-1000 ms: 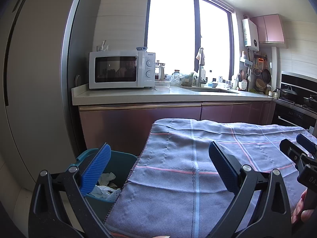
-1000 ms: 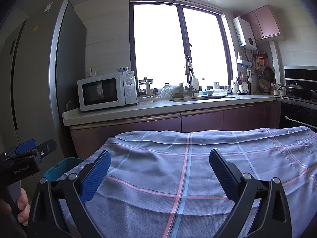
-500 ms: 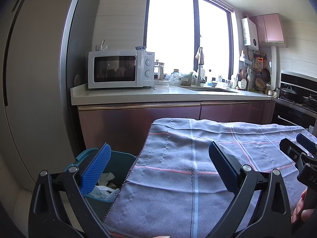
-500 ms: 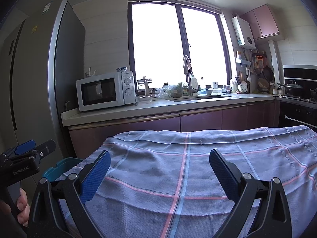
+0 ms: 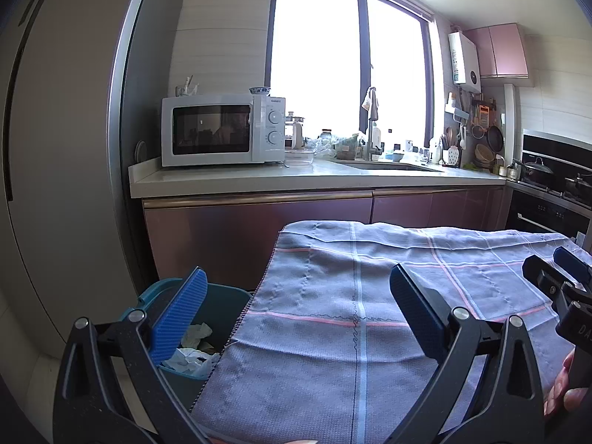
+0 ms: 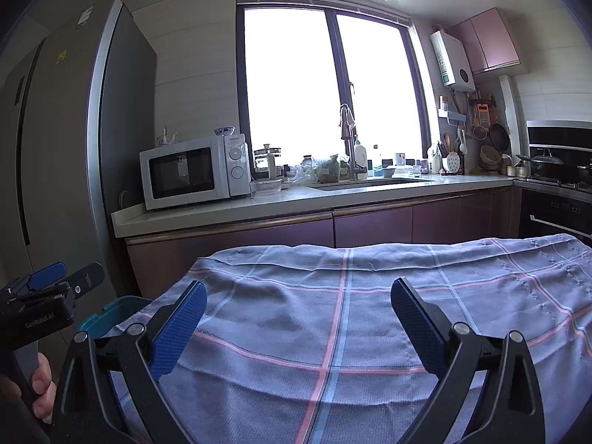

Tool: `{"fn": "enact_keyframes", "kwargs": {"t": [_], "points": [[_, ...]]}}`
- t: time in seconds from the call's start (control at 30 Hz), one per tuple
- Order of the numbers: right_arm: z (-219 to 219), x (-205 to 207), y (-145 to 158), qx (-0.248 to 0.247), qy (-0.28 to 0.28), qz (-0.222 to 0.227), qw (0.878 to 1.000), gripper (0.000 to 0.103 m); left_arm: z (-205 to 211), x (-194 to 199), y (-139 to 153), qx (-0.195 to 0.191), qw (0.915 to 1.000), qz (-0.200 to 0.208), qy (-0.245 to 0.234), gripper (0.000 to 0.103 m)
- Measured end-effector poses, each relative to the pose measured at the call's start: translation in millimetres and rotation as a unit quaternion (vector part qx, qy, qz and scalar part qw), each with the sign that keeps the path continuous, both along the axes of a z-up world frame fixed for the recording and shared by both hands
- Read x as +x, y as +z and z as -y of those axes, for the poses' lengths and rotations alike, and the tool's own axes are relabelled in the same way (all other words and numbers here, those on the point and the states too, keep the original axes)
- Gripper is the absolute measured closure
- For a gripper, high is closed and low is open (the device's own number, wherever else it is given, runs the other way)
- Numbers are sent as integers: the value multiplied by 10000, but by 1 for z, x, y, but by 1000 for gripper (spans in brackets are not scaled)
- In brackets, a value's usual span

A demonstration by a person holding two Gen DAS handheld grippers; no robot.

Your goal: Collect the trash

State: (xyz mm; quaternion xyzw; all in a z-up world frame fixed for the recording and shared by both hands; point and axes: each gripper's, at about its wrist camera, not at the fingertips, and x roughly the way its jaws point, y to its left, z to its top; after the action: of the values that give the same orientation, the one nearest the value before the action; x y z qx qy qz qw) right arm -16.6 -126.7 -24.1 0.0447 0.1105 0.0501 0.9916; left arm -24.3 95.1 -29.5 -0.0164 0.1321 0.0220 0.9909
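The left tool (image 5: 296,307) is held above the near edge of the desk with its two blue-padded fingers spread wide and nothing between them. The right tool (image 6: 296,310) is held the same way, fingers wide apart and empty, further along the same surface. Each tool shows at the edge of the other's view, with part of the hand (image 6: 37,388) that holds it.

Under both lies one grey-blue checked cloth (image 5: 351,333) with pink and pale blue lines; it covers the desk completely, lies slightly rumpled, and carries nothing in either view. Just beside the desk's left edge, below the left tool's left finger, stands one teal trash bin (image 5: 222,299). Crumpled white paper trash (image 5: 192,347) lies inside it, several pieces, the exact count unclear.

Beyond the desk runs a kitchen counter (image 5: 296,177) with mauve cabinet fronts. On it stands one white microwave (image 5: 222,129) with two dials and a small bowl on top, then one sink with a faucet (image 5: 372,125), and a crowd of jars and bottles too small to count. One tall grey refrigerator (image 5: 74,129) fills the left side. One large two-pane window (image 5: 347,66) glares white behind the counter. To the right hang a white water heater (image 5: 464,57) and a pink wall cabinet, with a stove carrying a pot below.
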Motion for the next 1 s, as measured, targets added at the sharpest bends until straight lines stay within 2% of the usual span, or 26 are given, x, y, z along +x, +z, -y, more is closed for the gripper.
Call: {"fn": "enact_keyframes", "kwargs": {"t": [1.0], "points": [[13, 4, -7, 114, -110, -63, 9999, 7, 12, 16, -4, 137, 9998, -60, -135, 6]]}}
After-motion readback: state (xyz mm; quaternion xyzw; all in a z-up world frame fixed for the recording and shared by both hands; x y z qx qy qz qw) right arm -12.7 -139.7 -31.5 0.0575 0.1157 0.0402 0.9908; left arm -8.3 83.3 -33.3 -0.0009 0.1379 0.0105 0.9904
